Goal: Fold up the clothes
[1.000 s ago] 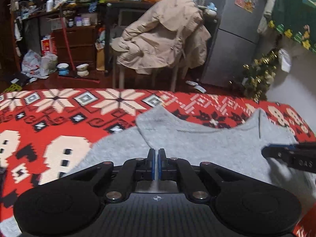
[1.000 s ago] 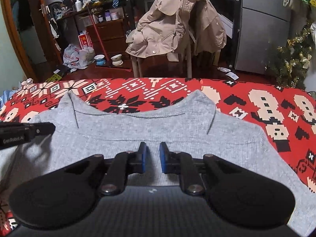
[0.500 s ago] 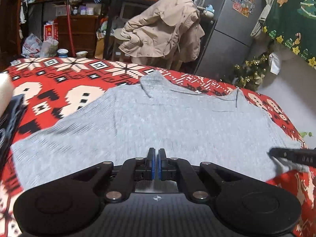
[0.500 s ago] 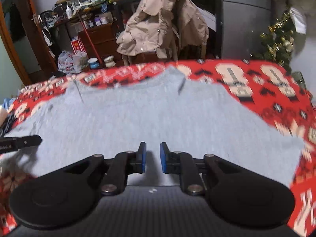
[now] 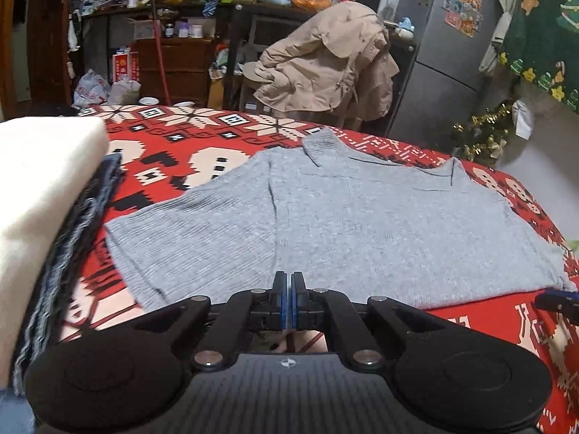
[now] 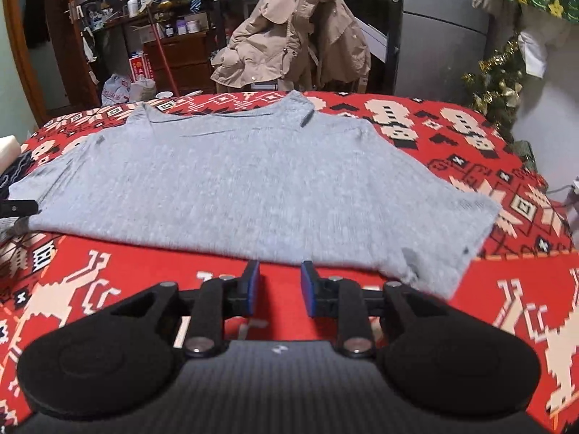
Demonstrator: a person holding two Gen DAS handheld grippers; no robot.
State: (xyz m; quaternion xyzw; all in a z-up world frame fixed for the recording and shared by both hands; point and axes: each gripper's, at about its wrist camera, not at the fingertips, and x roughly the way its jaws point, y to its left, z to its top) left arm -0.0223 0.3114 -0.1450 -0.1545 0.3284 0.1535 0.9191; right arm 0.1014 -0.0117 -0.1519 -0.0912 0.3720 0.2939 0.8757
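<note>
1. Left wrist view: we see our left claw low in the frame's centre, its blue pads pressed together with nothing between them, over the near hem of one gray shirt.
2. That shirt lies flat across the middle of the frame on a red patterned blanket, collar toward the top, one sleeve spread toward the left.
3. At the left edge we count two folded pieces in a stack: a cream one on top, a dark blue one beneath. The stack sits near the sleeve's end, with a strip of bare blanket between.
4. Bare blanket shows above the collar and lower right, below the hem, where the tip of our other claw pokes in at the right edge.
5. Right wrist view: our right claw is spread, its jaws having just been opening, with only red blanket between the pads. It sits just short of the shirt's near hem, not touching it.
6. From this side the blanket is open along the bottom and the right of the frame; the shirt's right sleeve ends well short of the blanket's right edge.
7. Beyond the blanket's far edge, top centre, we count one chair draped with a beige jacket, and one gray fridge to its right.
</note>
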